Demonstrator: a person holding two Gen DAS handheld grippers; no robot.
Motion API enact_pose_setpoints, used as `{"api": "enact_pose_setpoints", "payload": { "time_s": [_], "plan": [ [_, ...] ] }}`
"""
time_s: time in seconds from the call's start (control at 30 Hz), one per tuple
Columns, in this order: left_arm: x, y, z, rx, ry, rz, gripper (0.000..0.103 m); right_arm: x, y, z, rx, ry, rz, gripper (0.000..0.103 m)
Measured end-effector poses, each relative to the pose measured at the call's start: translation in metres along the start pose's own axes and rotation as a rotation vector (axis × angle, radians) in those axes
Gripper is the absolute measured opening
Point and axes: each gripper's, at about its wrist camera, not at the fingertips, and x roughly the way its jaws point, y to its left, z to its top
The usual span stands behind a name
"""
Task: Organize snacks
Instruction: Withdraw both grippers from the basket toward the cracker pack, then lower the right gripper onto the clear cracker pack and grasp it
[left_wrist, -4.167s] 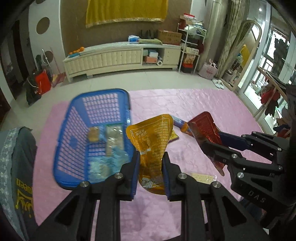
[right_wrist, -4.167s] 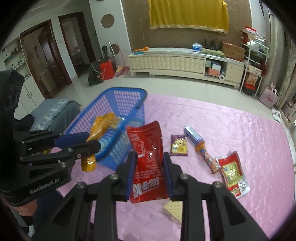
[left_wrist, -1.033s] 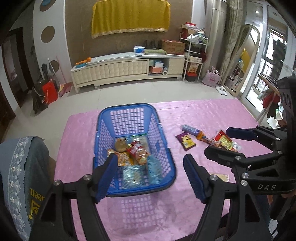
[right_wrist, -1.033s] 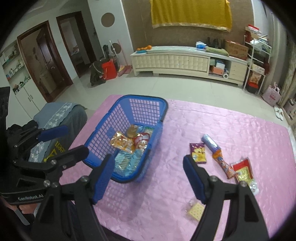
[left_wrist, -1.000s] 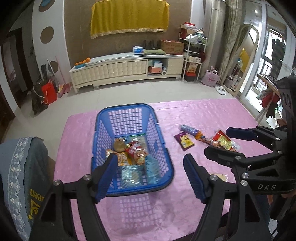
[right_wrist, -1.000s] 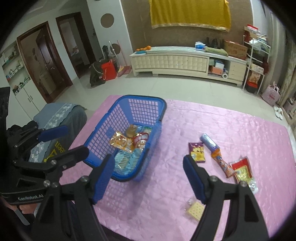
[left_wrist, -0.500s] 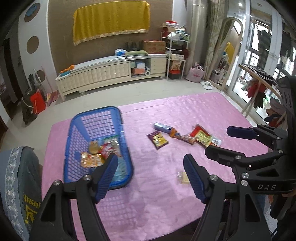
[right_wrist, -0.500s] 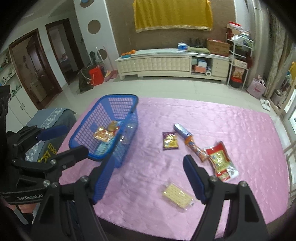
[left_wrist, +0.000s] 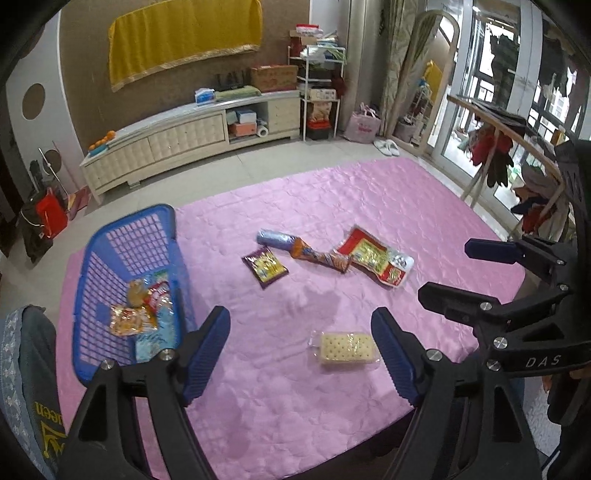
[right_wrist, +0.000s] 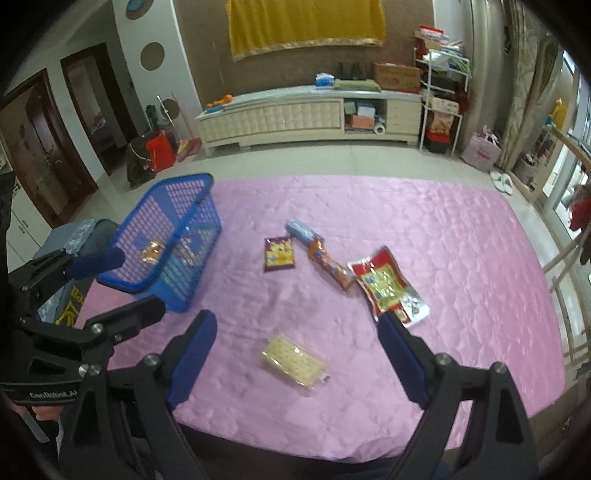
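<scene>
Roughly halfway done, by the look of it. A few snack packets were already piled in the blue basket (left_wrist: 125, 295) at the left edge of the pink-covered tabletop (left_wrist: 406, 206). Left out in the middle were a purple packet (left_wrist: 265, 266), a blue-and-orange tube snack (left_wrist: 303, 251) and a red-and-yellow pouch (left_wrist: 376, 260), with a cracker pack (left_wrist: 345, 347) nearer the front edge. Nothing was held: the left gripper (left_wrist: 301, 350) and the right gripper (right_wrist: 297, 356) both had fingers spread wide, just having been opened further. No obstacles were seen between the loose snacks and the basket; a grey cushion (left_wrist: 27, 376) sat beside it.
</scene>
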Motion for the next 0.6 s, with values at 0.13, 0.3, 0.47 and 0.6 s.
{"api": "enact_pose_setpoints", "payload": {
  "time_s": [0.13, 0.3, 0.47, 0.6],
  "plan": [
    [0.021, -0.005, -0.01, 0.004, 0.037, -0.008, 0.077, 0.018, -0.009, -0.012, -0.015, 0.037, 0.01, 0.092],
    [0.047, -0.002, -0.028, -0.033, 0.084, -0.013, 0.077, 0.041, -0.015, -0.026, -0.042, 0.066, 0.019, 0.097],
    [0.069, -0.001, -0.052, -0.041, 0.134, -0.003, 0.077, 0.071, -0.013, -0.038, -0.086, 0.108, 0.04, 0.097],
    [0.084, 0.005, -0.069, -0.064, 0.166, 0.001, 0.077, 0.096, -0.008, -0.049, -0.144, 0.143, 0.054, 0.101]
  ]
}}
